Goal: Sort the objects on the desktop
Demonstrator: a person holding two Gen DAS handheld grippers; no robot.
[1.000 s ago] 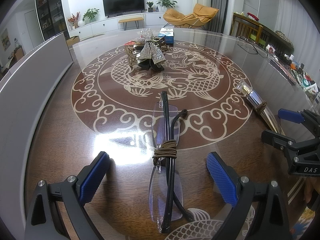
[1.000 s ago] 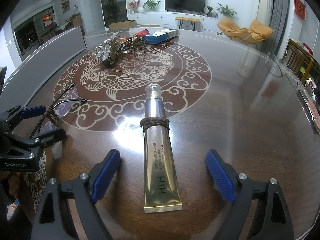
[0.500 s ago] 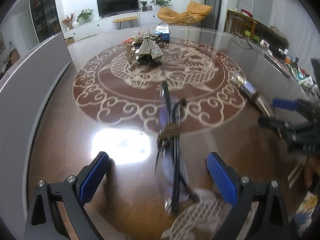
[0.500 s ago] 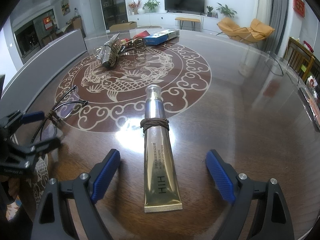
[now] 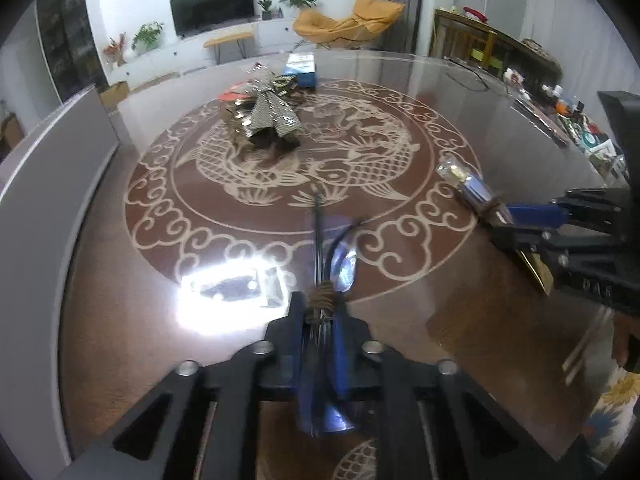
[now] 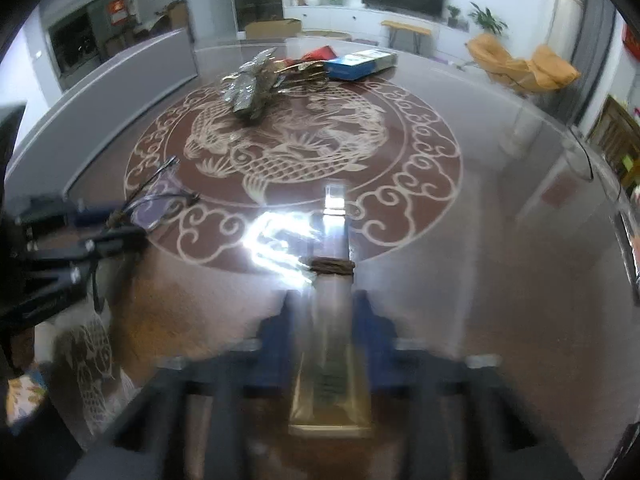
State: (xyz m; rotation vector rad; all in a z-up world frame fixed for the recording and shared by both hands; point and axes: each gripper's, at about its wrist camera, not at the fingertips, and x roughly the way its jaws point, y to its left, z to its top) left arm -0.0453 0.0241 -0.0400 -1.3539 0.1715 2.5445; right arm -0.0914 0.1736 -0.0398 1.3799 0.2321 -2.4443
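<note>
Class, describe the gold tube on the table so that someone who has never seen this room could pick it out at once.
Start at the big round table with the fish pattern. On its near side, the right gripper is shut on a long gold tube with a silver cap end pointing toward the pattern. Unlike the glasses in the left gripper, it is flat, metallic and wrapped once with a brown band.

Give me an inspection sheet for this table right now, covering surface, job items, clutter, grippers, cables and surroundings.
Surface: glossy round table, fish inlay, strong glare.
Job's things: folded glasses and gold tube, each wrapped with a brown band.
Clutter: sequined bag, blue box, far side.
Grippers: left hand-held gripper shut on glasses; right hand-held gripper shut on gold tube.
Cables: nothing seen.
Surroundings: television, orange chair, plants.
</note>
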